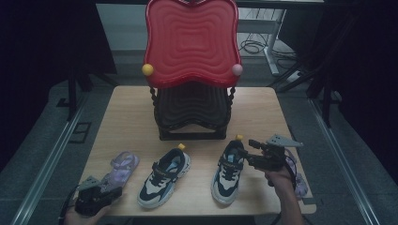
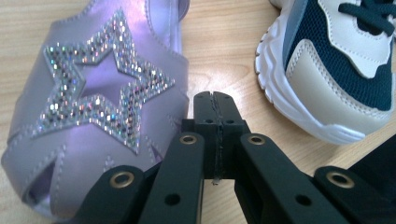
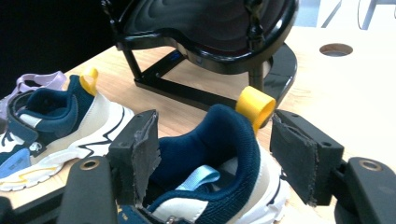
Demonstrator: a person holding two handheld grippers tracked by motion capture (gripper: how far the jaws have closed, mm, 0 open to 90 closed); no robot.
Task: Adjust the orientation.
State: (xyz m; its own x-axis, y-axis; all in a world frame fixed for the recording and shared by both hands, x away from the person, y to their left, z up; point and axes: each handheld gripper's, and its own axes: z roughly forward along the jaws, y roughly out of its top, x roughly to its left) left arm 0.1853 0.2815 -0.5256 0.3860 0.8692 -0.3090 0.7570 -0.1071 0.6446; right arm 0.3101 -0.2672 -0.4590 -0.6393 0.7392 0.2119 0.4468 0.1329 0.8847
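Navy-and-white sneaker [image 3: 210, 177] with yellow loop; lilac sandal [image 2: 93, 107] with glittery star.

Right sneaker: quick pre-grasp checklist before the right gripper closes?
1. Right gripper open: ok.
2. Right sneaker heel between its jaws: ok, one pad on each side of the collar.
3. Yellow heel loop clear of the pads: not ok, it sits close against the far pad.
4. Sneaker upright on the table: ok.
5. Rack clear of the lift path: cannot tell, its base is close behind the heel.
6. Left gripper out of the way: ok, shut, by the purple sandal.
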